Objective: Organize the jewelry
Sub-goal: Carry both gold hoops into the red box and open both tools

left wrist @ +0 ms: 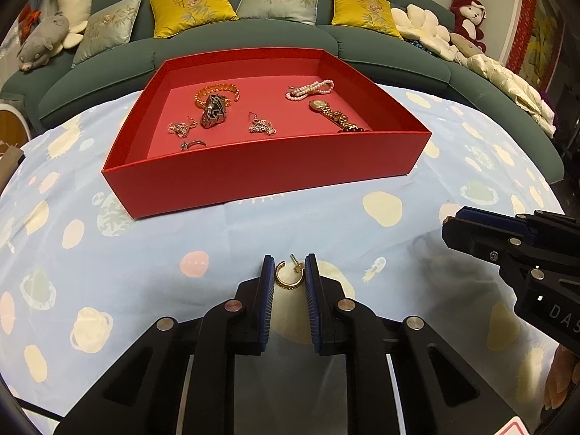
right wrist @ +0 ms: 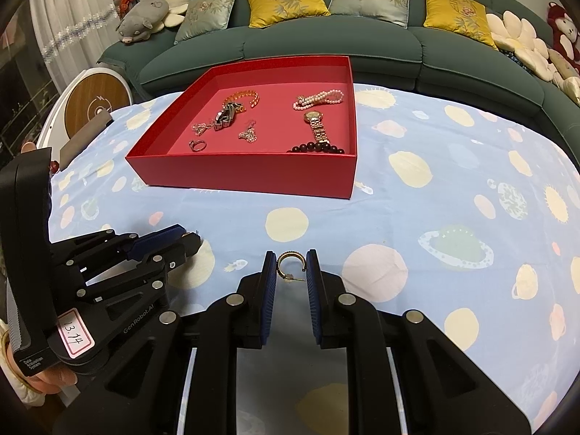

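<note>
Behind everything stretches the green sofa (left wrist: 253, 36). On the desk (left wrist: 145, 253), under a blue planet-print cloth, the red tray (left wrist: 253, 166) sits at the far middle and already holds a watch (left wrist: 335, 114), a pearl bracelet (left wrist: 310, 88) and smaller pieces. Its near wall looks like the one obstacle to lift over.

The left gripper (left wrist: 289, 259) is narrowed on the left hoop earring (left wrist: 288, 284) at the near centre, and the right gripper (right wrist: 290, 255) likewise pinches the right hoop earring (right wrist: 289, 253).

Both hoops are probably very light, rigid and slick, with a thin post that could bend, so gripping across the ring seems best.
</note>
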`<state>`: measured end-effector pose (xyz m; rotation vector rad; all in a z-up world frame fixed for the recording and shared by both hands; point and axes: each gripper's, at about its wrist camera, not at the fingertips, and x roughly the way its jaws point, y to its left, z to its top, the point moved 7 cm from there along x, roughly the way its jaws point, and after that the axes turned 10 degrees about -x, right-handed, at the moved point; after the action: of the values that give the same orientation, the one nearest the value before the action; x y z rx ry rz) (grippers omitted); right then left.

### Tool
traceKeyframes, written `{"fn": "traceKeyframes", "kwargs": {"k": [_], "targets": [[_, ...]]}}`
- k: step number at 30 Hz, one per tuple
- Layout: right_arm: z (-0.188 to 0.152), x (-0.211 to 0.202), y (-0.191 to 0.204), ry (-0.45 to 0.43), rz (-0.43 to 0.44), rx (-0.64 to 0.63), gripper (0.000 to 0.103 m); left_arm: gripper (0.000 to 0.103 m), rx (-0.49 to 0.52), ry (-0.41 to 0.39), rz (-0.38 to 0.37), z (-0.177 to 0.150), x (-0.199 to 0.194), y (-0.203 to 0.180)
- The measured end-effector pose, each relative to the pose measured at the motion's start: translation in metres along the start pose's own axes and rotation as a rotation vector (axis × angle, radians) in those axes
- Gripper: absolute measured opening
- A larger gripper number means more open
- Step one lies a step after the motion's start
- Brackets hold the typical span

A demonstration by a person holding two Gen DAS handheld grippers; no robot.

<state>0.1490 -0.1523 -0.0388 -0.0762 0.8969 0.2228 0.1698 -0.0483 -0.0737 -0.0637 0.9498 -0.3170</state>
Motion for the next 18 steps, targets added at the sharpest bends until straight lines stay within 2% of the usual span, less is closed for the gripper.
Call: {"fn": "traceKeyframes", "kwargs": {"k": [9, 18], "targets": [[0.004, 0.000, 0.003, -0.006, 0.010, -0.006, 0.016, 0.015, -0.027, -0.014, -0.024, 0.005, -0.013, 0.005], [0.023, -0.001, 0.013, -0.039, 0.019, -0.014, 0.016, 0.015, -0.050, -0.046, -0.040, 0.017, -0.030, 0.011]]}}
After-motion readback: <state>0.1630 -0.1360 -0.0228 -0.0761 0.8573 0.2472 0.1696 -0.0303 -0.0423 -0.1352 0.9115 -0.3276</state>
